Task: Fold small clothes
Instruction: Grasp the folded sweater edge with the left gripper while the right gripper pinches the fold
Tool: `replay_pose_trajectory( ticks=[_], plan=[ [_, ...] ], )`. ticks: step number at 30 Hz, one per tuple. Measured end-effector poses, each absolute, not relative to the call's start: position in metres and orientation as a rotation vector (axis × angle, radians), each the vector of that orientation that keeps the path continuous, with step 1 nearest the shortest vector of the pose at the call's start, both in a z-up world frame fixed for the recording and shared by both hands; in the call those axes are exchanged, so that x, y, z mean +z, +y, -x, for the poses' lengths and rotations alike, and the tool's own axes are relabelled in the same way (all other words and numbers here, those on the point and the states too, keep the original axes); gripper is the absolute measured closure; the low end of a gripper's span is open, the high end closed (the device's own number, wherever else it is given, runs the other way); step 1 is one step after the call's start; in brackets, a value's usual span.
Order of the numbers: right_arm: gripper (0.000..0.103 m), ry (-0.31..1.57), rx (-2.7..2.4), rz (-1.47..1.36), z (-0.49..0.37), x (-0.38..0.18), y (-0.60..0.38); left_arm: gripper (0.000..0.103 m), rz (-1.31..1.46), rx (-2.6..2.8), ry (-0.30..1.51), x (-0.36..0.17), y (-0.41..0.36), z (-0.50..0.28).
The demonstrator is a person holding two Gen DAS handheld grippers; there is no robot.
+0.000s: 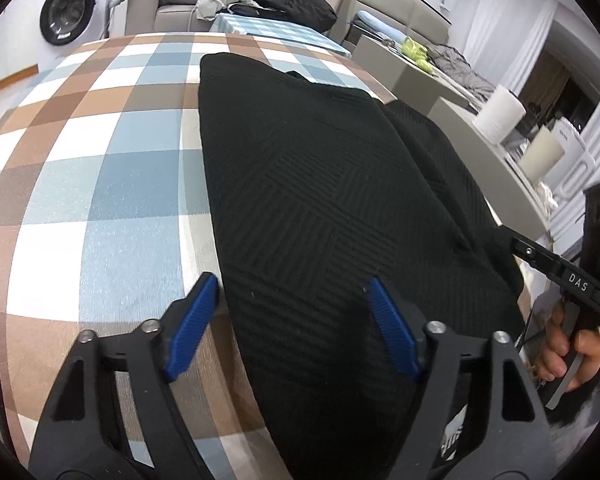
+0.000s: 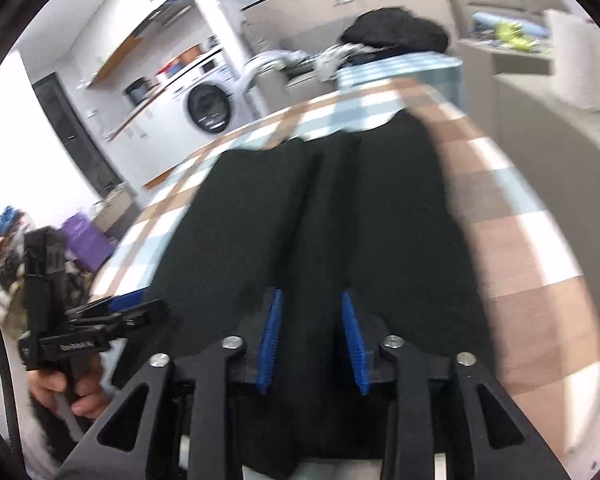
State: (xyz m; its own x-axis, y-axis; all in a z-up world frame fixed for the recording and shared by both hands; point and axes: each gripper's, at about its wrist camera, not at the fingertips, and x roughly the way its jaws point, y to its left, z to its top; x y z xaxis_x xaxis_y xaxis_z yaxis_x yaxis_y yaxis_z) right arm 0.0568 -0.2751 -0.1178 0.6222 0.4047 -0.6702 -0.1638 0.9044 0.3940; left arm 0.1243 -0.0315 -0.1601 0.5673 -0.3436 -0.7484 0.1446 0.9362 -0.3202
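Nearest to the left wrist camera is the left gripper (image 1: 292,320), with its two blue pads (image 1: 194,326) spread wide; one pad is over the checked tablecloth (image 1: 100,168) just beside the edge of the black garment (image 1: 320,184), the other is over the garment itself; neither pad presses on the cloth, so nothing is pinched. The black garment has a woven pattern of stripes and lies flat on the table, folded lengthwise, with a straight edge on its left side in this view; it reaches from the near edge of the table almost to the far one. At the right border a hand (image 1: 572,356) holds the handle of the right gripper.

In the right wrist view, which is blurred, the right gripper (image 2: 312,340) is above the near end of the same garment (image 2: 340,208); its pads stand partly apart, and no cloth is seen gripped between them. The garment shows long folds that run away from the camera. A washing machine (image 2: 210,108) stands behind the table.
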Motion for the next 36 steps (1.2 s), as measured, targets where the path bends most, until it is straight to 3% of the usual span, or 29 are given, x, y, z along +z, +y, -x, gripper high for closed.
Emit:
replay_pose_trajectory(
  ticks=[2, 5, 9, 11, 15, 36],
  plan=[
    [0.065, 0.829, 0.282, -0.310, -0.056, -0.116, -0.288, 0.052, 0.254, -0.270, 0.915, -0.160, -0.028, -0.129],
    [0.061, 0.826, 0.195, -0.281, -0.056, -0.117, -0.302, 0.072, 0.255, -0.256, 0.904, -0.162, -0.025, -0.132],
    [0.061, 0.868, 0.163, -0.256, -0.062, -0.128, -0.309, 0.084, 0.225, -0.238, 0.883, -0.159, -0.027, -0.130],
    [0.071, 0.881, 0.168, -0.242, -0.065, -0.134, -0.304, 0.089, 0.206, -0.226, 0.877, -0.157, -0.028, -0.129],
    [0.078, 0.883, 0.182, -0.197, -0.066, -0.137, -0.294, 0.091, 0.206, -0.219, 0.873, -0.156, -0.023, -0.128],
    [0.079, 0.904, 0.368, -0.112, -0.086, -0.136, -0.205, 0.093, 0.200, -0.039, 0.829, -0.147, 0.073, -0.099]
  ],
)
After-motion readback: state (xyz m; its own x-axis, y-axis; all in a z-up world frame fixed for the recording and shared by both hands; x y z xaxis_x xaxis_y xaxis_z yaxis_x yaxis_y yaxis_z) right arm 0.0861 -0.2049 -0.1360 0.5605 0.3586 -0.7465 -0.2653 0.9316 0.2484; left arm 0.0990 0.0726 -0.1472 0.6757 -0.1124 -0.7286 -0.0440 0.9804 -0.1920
